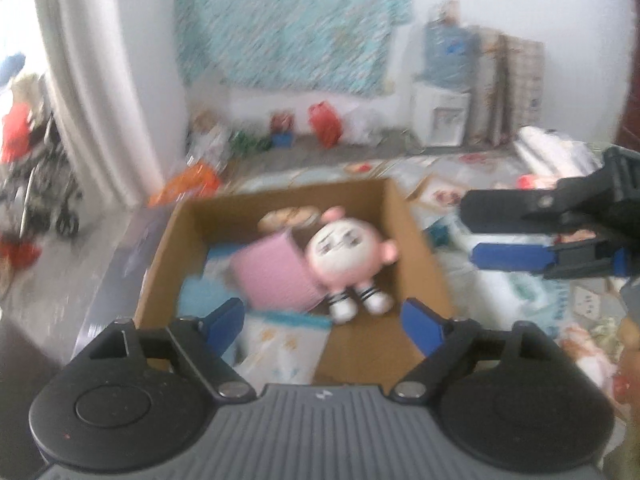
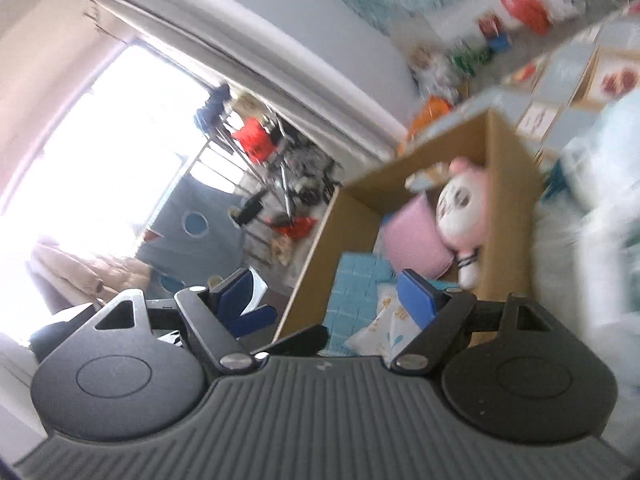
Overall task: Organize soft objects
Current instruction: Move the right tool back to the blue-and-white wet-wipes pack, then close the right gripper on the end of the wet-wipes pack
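Plush doll (image 1: 348,258) in cardboard box (image 1: 416,240) on patterned bedcover (image 1: 520,292) (cluttered room); both fingers apart, empty.

Bright daylight floods through the window (image 2: 100,152) left of the right tongs, blown out white. Both views are motion-blurred, with fisheye-bent edges.

One cardboard box (image 1: 416,240), one pink plush doll (image 1: 344,252), one pink cushion (image 1: 272,276), two claws.

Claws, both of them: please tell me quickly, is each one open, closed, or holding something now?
Left claw: open, holding nothing, above the cardboard box.
Right claw: open, holding nothing.
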Motion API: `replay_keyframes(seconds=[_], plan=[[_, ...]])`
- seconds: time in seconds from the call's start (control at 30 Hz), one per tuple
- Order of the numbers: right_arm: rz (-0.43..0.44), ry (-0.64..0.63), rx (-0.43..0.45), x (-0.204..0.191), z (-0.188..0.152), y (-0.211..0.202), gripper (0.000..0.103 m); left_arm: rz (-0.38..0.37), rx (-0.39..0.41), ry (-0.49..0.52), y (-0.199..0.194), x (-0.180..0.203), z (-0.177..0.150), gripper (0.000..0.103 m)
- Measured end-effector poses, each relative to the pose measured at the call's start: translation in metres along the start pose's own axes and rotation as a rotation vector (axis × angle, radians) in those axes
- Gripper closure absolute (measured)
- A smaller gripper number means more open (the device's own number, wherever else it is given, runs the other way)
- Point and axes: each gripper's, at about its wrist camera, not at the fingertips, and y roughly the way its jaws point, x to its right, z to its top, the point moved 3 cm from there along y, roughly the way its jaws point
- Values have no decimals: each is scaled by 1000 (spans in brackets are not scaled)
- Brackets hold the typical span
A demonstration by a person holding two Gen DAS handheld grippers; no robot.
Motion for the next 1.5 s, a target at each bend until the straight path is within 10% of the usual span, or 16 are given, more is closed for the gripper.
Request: replay_keyframes(seconds=[0.33, 0.73, 0.97, 1.1, 1.5], plan=[[-295, 46, 261, 102, 79, -147, 19, -140, 31, 204, 24, 113, 37, 10], [-612, 189, 123, 249, 126, -81, 32, -216, -49, 249, 49, 146, 22, 10], [-652, 205, 64, 271, 137, -56, 44, -249, -44, 227, 37, 129, 4, 10], [-665, 210, 67, 272, 139, -56, 70, -252, -44, 209, 35, 122, -1, 10], [-552, 218, 214, 234, 153, -108, 92, -307, -25, 129, 9, 108, -18, 10]])
